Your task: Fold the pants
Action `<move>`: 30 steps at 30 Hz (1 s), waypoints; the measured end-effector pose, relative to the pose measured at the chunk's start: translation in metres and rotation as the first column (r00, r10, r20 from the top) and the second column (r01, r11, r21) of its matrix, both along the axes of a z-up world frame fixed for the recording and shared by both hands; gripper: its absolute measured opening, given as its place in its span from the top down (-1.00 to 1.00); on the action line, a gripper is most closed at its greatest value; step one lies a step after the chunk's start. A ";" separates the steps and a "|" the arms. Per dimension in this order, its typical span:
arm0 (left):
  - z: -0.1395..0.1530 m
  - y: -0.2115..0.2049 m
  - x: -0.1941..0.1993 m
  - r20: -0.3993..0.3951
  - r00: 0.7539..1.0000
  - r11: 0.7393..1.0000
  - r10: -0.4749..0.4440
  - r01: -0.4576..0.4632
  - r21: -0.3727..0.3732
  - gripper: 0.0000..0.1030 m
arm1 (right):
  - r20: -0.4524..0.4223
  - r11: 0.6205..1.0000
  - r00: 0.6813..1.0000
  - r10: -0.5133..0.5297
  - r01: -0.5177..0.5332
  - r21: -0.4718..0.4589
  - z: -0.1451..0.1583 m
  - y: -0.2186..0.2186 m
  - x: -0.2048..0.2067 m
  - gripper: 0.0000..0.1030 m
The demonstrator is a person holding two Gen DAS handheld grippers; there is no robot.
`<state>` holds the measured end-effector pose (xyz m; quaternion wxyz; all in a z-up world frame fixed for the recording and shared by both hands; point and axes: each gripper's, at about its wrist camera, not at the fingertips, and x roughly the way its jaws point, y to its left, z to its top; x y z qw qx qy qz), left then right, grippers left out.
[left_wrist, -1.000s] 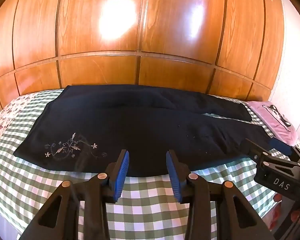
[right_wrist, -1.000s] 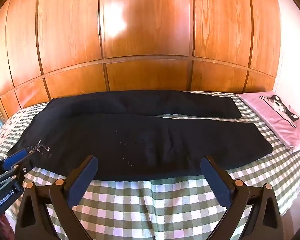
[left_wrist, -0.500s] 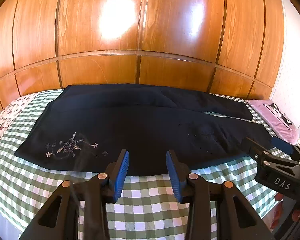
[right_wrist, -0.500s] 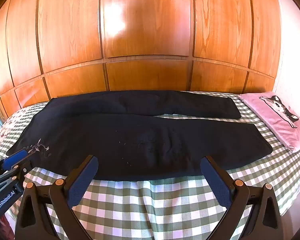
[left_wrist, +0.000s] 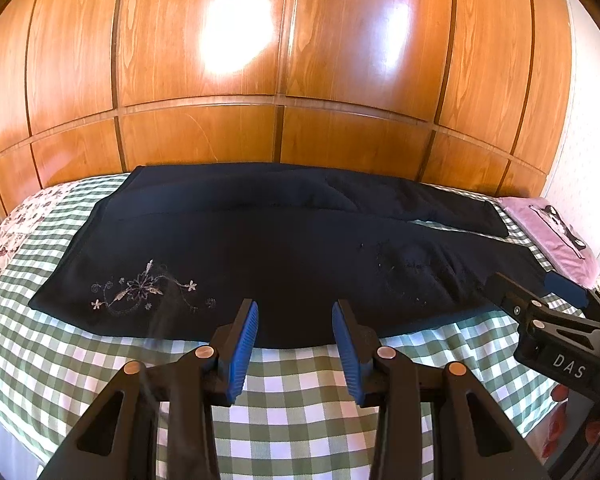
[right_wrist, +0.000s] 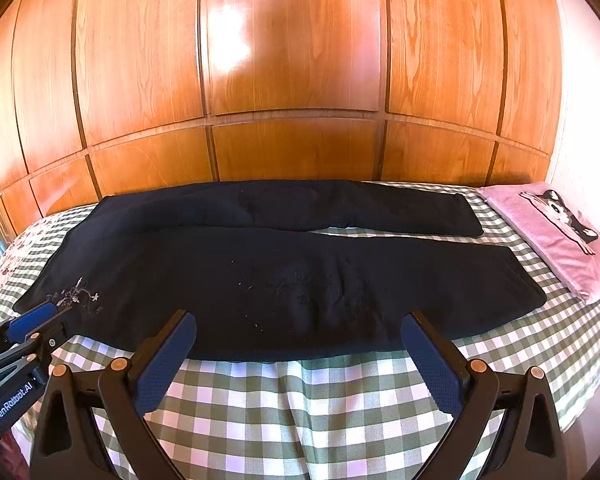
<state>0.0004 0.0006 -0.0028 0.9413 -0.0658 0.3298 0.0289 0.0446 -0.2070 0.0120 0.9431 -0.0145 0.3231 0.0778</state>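
Black pants [left_wrist: 284, 248] lie flat on the bed, waist at the left with pale flower embroidery [left_wrist: 140, 288], both legs stretched to the right and slightly apart; they also show in the right wrist view [right_wrist: 292, 272]. My left gripper [left_wrist: 295, 322] is open and empty, hovering over the near edge of the pants. My right gripper [right_wrist: 298, 338] is wide open and empty, above the near edge of the lower leg. The right gripper shows at the right of the left wrist view [left_wrist: 548, 308]; the left one at the left of the right wrist view [right_wrist: 36, 320].
The bed has a green-and-white checked sheet [right_wrist: 300, 400]. A pink pillow with a cat picture [right_wrist: 556, 232] lies at the right end. A wooden panelled wall [right_wrist: 292, 80] runs behind the bed. A floral cover [left_wrist: 4, 232] shows at the left end.
Both grippers have drifted slightly; the view shifts a little. The pants have not moved and neither gripper's opening has changed.
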 end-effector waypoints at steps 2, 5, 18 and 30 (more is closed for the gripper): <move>0.000 0.000 0.000 -0.003 1.000 1.000 0.000 0.000 -0.002 0.24 | -0.001 1.000 1.000 0.000 0.000 -0.003 0.000 0.001 0.000 -0.99; -0.001 0.000 0.000 -0.005 1.000 1.000 0.000 0.000 -0.005 0.24 | -0.002 1.000 1.000 0.000 0.000 -0.002 0.000 0.001 0.000 -0.99; -0.001 -0.002 0.000 -0.010 1.000 1.000 -0.001 0.001 -0.002 0.24 | 0.001 1.000 1.000 -0.005 0.005 -0.001 -0.002 0.000 -0.001 -0.99; -0.003 -0.001 0.002 -0.019 1.000 1.000 0.002 -0.002 -0.001 0.24 | -0.001 1.000 1.000 -0.003 0.003 0.000 -0.002 0.000 0.000 -0.99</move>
